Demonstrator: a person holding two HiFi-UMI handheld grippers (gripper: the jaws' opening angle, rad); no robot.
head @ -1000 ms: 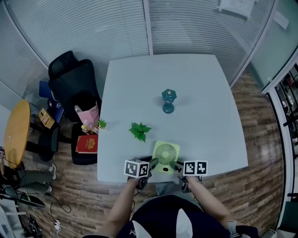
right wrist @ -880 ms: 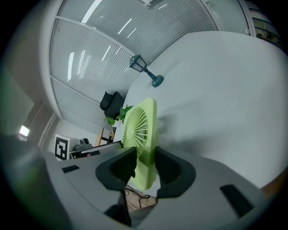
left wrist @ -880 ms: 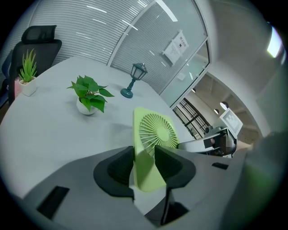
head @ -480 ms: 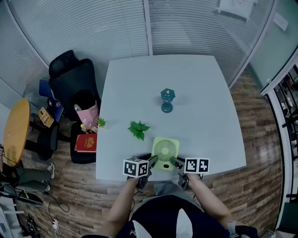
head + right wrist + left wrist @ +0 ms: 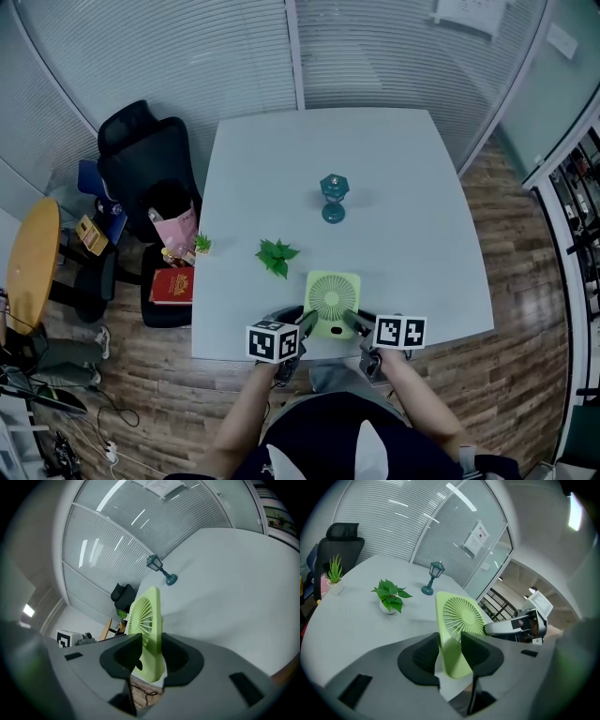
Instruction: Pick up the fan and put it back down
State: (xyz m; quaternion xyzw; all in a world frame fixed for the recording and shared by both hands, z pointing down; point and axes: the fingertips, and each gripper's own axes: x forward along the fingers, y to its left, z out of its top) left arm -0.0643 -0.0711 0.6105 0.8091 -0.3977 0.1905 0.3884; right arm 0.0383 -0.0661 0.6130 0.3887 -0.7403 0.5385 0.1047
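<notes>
The light green square fan (image 5: 332,302) hangs above the near edge of the pale table (image 5: 394,206), held from both sides. My left gripper (image 5: 306,323) is shut on its left lower edge, and my right gripper (image 5: 353,323) is shut on its right lower edge. In the left gripper view the fan (image 5: 457,630) stands between the dark jaws, grille facing right, with the left gripper (image 5: 452,648) clamped on its frame. From the right gripper view the fan (image 5: 147,625) shows edge-on, pinched by the right gripper (image 5: 151,653); floor shows under its lower edge.
A small leafy plant (image 5: 275,256) sits just beyond the fan, and a teal lantern ornament (image 5: 334,198) stands mid-table. A tiny potted plant (image 5: 202,246) is at the left edge. A black office chair (image 5: 150,178) and a red book (image 5: 172,287) are left of the table.
Both grippers have lifted the fan together; it has risen off the table's near edge and now looks slightly larger and higher in the head view.
</notes>
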